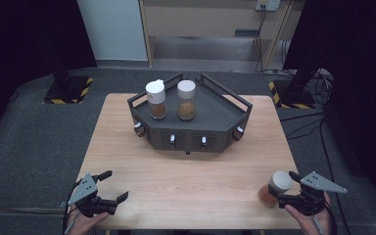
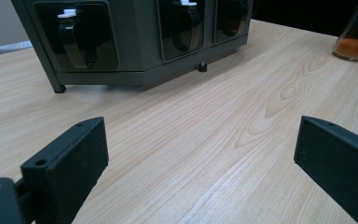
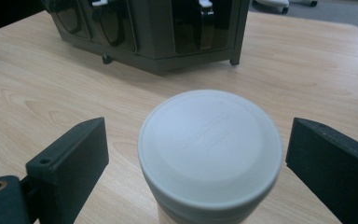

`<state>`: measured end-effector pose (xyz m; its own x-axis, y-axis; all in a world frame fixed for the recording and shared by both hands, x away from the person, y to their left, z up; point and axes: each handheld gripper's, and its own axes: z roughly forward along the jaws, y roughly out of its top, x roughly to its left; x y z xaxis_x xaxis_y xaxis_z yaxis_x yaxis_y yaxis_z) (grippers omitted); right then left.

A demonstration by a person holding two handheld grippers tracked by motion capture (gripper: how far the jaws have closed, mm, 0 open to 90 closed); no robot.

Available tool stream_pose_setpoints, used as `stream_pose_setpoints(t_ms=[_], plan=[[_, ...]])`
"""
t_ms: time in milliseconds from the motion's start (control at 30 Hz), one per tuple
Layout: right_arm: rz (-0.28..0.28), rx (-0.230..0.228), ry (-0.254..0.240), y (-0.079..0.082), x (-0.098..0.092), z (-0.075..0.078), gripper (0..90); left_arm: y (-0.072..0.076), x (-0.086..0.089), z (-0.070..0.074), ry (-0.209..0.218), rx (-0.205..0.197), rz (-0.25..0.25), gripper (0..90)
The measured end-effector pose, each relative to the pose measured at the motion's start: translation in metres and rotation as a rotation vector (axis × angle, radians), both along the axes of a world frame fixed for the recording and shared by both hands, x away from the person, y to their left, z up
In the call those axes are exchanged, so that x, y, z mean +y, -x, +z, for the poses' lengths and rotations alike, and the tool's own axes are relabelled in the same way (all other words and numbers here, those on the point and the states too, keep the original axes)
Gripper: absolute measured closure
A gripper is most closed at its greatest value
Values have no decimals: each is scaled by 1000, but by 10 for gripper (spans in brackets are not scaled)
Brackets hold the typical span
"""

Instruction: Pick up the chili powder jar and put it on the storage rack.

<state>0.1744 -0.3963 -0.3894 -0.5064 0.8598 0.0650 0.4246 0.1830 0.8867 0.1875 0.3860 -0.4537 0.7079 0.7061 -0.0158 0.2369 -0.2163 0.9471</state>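
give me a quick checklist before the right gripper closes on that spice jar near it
1. The spice jar sits between the right gripper jaws: ok, white lid centred in the right gripper view.
2. Pads touching the jar: not ok, gaps show on both sides.
3. Jar upright on the table: ok.
4. Room on the rack beside the two jars already there: ok, bare space on the right.
5. Left gripper out of the way: ok, open over bare wood.
6. Lid screwed tight: cannot tell.

Grey carpet floor [image 1: 39, 132], wooden table [image 1: 186, 171], dark curtains [image 1: 24, 34].
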Motion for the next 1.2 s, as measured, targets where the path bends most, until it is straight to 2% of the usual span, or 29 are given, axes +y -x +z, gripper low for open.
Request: stream_pose_setpoints(t_ms=[133,267,300,400,667,1200], plan=[[-6,3,3,-2,1,-7,129,0,0,0,-1,0,-1,19],[-3,-14,15,0,0,-11,317,0,0,0,0,0,-1,19],[-1,-19,22,1,1,-11,329,0,0,0,0,0,0,19],[-6,-28,39,3,4,-11,333,0,0,0,-2,1,-1,19],[10,-14,42,-4,6,-3,334,0,0,0,-2,1,-1,20],[123,-1,77,-42,18,34,334,-1,0,0,0,2,0,19]])
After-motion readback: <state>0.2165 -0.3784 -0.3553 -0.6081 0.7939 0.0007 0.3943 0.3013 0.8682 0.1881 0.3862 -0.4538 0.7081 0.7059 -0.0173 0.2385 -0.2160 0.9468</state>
